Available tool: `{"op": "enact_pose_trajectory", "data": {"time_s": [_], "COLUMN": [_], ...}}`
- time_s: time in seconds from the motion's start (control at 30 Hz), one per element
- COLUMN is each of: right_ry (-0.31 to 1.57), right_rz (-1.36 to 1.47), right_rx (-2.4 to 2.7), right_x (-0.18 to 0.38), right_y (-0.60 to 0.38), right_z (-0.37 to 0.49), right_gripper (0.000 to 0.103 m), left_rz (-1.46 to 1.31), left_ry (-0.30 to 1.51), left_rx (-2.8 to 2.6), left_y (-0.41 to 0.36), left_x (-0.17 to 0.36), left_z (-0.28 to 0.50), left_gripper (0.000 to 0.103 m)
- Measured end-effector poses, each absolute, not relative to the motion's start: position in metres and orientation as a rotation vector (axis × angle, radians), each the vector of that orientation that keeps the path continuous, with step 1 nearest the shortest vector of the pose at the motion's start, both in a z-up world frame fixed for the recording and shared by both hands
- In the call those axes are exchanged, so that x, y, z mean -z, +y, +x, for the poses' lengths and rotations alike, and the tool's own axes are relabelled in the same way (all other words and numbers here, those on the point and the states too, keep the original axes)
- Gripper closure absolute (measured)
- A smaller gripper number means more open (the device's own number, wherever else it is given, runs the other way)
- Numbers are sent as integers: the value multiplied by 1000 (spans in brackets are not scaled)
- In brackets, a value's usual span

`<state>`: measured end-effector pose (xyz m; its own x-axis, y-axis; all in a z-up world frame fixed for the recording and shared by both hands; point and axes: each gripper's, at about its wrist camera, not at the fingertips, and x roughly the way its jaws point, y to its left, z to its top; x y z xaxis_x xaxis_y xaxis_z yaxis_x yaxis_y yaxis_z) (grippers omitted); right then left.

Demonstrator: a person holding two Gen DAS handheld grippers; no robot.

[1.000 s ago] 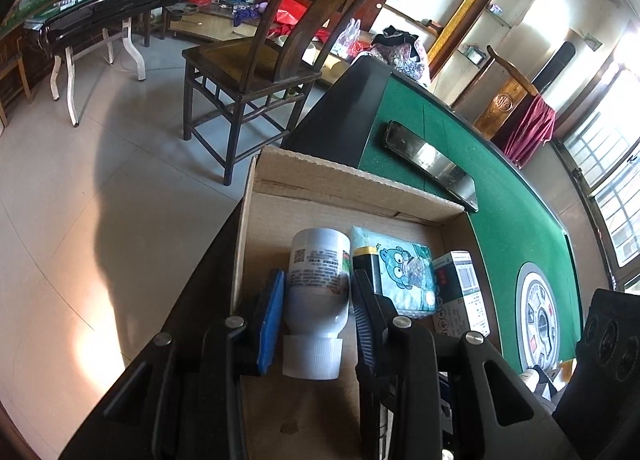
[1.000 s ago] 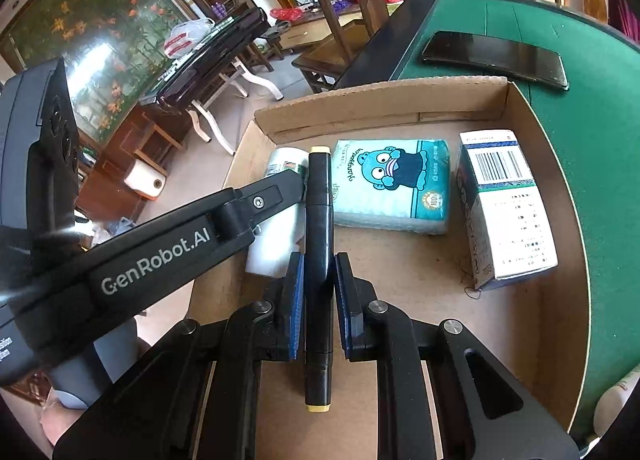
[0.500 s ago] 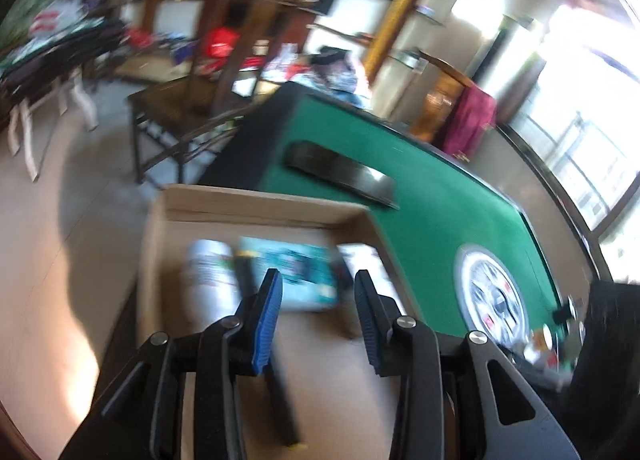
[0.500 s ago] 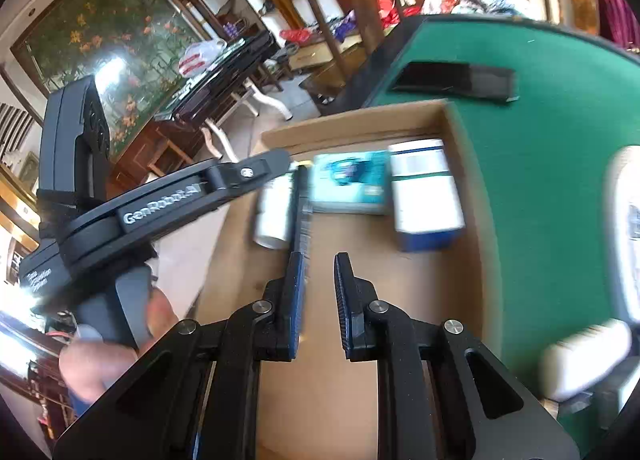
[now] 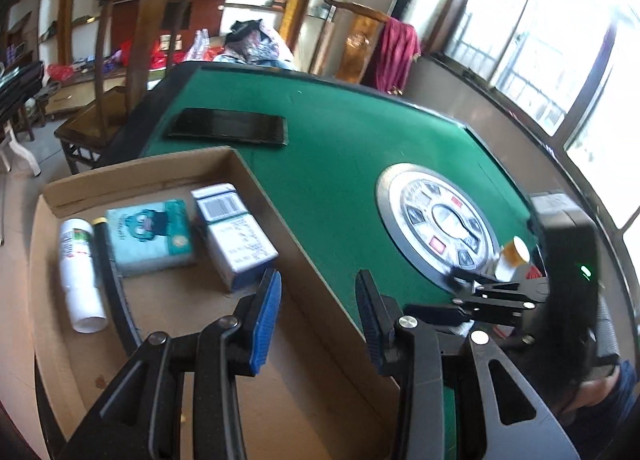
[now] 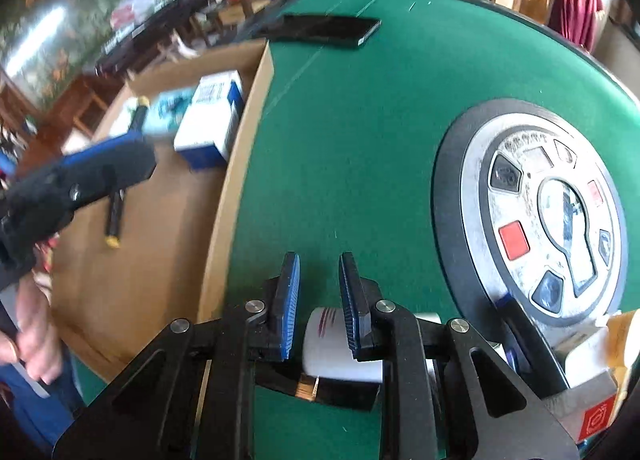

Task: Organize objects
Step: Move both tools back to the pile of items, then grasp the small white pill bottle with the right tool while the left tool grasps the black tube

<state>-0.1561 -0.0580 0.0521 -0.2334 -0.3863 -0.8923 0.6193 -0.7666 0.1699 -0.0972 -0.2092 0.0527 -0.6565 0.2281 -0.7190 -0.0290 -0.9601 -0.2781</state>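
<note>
A cardboard box (image 5: 248, 164) on the green table holds a white bottle (image 5: 78, 268), a black marker (image 5: 114, 280), a teal tissue pack (image 5: 150, 234) and a white-and-blue carton (image 5: 234, 234). My left gripper (image 5: 316, 316) is open and empty above the box's right wall. My right gripper (image 6: 318, 300) is open over the green felt, just above a white container (image 6: 332, 344) lying near the table's front. The box (image 6: 236, 148), marker (image 6: 114, 212) and carton (image 6: 212, 120) also show in the right wrist view. More loose items, among them an orange-capped bottle (image 5: 514, 254), lie by the right gripper.
A round silver control panel (image 6: 540, 212) sits in the table's middle. A black phone-like slab (image 5: 228, 126) lies on the felt beyond the box. A wooden chair (image 5: 120, 72) stands past the table's far edge. A small box with a red logo (image 6: 592, 416) is at the front right.
Both grippers let go of the bottle and the marker, which now lie in the box. Both have swung right, away from the box; the right one now hovers over the loose items.
</note>
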Motion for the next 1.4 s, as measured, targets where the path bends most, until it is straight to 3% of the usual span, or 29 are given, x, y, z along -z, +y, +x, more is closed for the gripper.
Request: {"op": "enact_pose_trajectory", "data": {"time_s": [0.27, 0.4, 0.5, 0.57, 0.6, 0.63, 0.7, 0.97, 1.1, 1.23, 1.37, 1.4], "right_ry": [374, 206, -1, -79, -95, -98, -117, -211, -202, -182, -132, -113], "right_rz": [1384, 1339, 1285, 1273, 1267, 1261, 1257, 1252, 1246, 1226, 1225, 1228], "right_rx": [1992, 2096, 2219, 2285, 2319, 2343, 2368, 2366, 2381, 2394, 2412, 2424], "right_x": [-53, -65, -71, -69, -68, -67, -65, -70, -71, -75, -75, -74], "right_y": [12, 74, 123, 143, 150, 154, 160, 175, 176, 174, 169, 169], "right_z": [-94, -66, -50, -41, -38, -36, -36, -37, -34, -31, -26, -26], "right_gripper": [83, 83, 82, 65, 51, 47, 47, 47, 47, 47, 47, 47], "left_rz": [-1192, -1268, -1402, -1498, -1531, -1531, -1552, -1597, -1570, -1516, -1427, -1408], "left_ry": [-211, -151, -234, -319, -385, -446, -464, -352, -259, -31, 135, 124], "left_rx": [-2525, -2414, -2314, -2252, -2212, -2168, -2135, -2271, -2375, -2490, -2492, -2500], "left_y": [-159, -127, -115, -111, -111, -109, -105, -93, -85, -64, -54, -56], "left_x": [-59, -51, -34, -24, -18, -15, -15, -16, -16, -9, -5, -6], "left_z": [-80, -74, -73, -74, -73, -71, -68, -55, -59, -66, -59, -59], "left_gripper": [64, 64, 63, 59, 56, 53, 45, 43, 43, 43, 47, 55]}}
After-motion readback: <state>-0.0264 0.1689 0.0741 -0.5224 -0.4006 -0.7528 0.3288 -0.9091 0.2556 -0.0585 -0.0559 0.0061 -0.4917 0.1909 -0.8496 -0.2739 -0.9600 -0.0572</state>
